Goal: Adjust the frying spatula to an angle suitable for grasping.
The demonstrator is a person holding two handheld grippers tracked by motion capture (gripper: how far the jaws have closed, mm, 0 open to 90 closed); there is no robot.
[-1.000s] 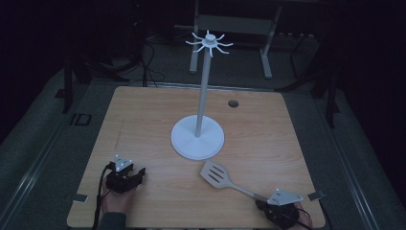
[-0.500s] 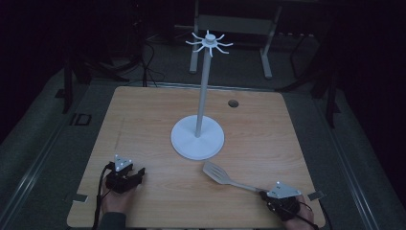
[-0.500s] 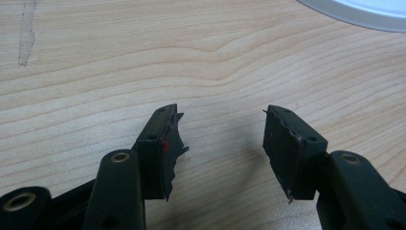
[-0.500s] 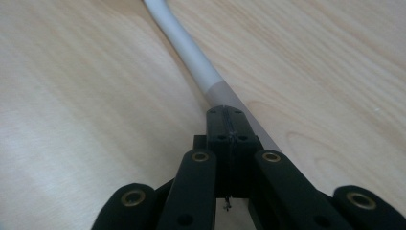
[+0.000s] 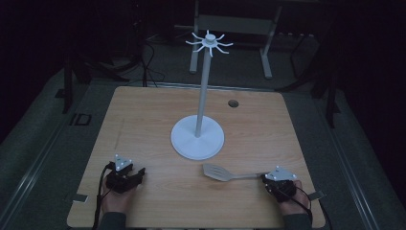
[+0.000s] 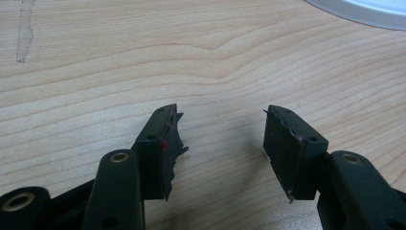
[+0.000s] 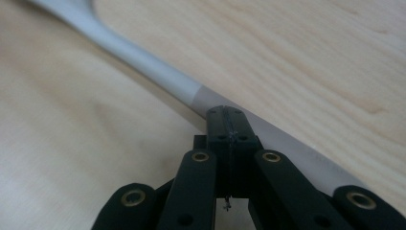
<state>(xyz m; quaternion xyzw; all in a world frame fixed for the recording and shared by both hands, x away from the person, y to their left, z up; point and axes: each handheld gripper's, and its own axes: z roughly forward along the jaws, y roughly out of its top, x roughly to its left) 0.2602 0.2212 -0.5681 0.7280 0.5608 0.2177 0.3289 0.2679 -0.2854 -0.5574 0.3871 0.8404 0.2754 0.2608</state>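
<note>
The stand [image 5: 197, 139] rises mid-table as the one tall obstacle. Left, right and behind its base, bare wood lies open; just in front-right of it lies the spatula [image 5: 221, 172].

Only one legible marking: the pale characters "ID" on the dark grey floor mat [image 5: 76, 120] just left of the light wooden table [image 5: 143, 115], with no readable lettering anywhere else.
</note>
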